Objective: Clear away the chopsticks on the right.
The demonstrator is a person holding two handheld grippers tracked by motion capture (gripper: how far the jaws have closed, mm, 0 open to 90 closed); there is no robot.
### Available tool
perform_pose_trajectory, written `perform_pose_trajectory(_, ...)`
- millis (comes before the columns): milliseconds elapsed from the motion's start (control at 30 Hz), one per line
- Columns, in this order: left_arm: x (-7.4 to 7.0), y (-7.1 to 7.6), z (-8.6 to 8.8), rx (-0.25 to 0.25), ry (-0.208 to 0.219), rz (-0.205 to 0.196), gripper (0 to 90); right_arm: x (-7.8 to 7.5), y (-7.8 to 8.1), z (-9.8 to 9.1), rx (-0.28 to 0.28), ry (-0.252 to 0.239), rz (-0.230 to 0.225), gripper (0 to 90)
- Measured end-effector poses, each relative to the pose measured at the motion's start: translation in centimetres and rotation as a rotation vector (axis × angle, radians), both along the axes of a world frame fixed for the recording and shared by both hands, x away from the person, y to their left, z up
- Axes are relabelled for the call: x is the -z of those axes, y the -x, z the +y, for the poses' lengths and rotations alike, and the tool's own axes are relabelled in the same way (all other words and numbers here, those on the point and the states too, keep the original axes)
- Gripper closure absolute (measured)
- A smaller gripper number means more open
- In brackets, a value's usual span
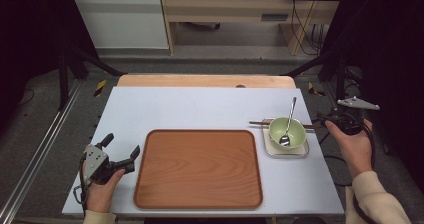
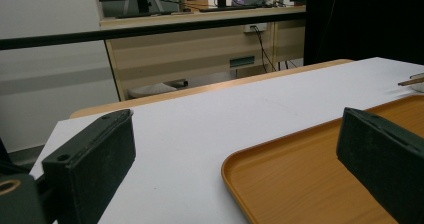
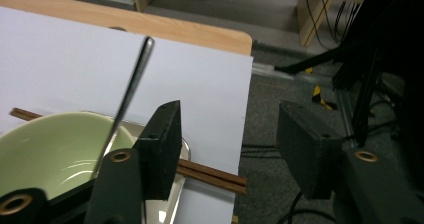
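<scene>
Left tongs spread, empty, resting near left of counter beside wooden tray. Right tongs spread, nothing pinched, at right counter edge beside green bowl on small dish, over chopsticks. Spoon leaning in bowl, handle pointing far.

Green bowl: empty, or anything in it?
Not empty: the green bowl holds a metal spoon, its head at the bottom and its handle leaning over the far rim. No food or liquid visible inside.
</scene>
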State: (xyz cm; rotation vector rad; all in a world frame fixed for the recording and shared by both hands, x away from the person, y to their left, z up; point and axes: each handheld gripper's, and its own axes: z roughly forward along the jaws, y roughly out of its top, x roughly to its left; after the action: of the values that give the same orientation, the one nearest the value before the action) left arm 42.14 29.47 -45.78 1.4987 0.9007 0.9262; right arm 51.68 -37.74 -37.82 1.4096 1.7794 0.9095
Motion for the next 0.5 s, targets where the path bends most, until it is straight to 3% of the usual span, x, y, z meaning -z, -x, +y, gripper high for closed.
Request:
perform_pose_trajectory(233, -0.1, 0.1, 0.3, -0.003, 0.018, -0.001, 2.2, 2.1, -2.6, -0.4, 0.029, 0.0, 0.078, 62.7)
perform_pose_trajectory(333, -0.1, 0.0, 0.3, 0.002, 0.022, 0.002, 2.2, 2.4, -3.4, -0.1, 0.027, -0.016, 0.109, 71.2)
perform_pose_trajectory(500, 0.0, 0.0, 0.2, 0.003, 0.013, 0.001, 2.4, 3.0, -4.4, 0.5, -0.005, -0.001, 0.144, 83.6)
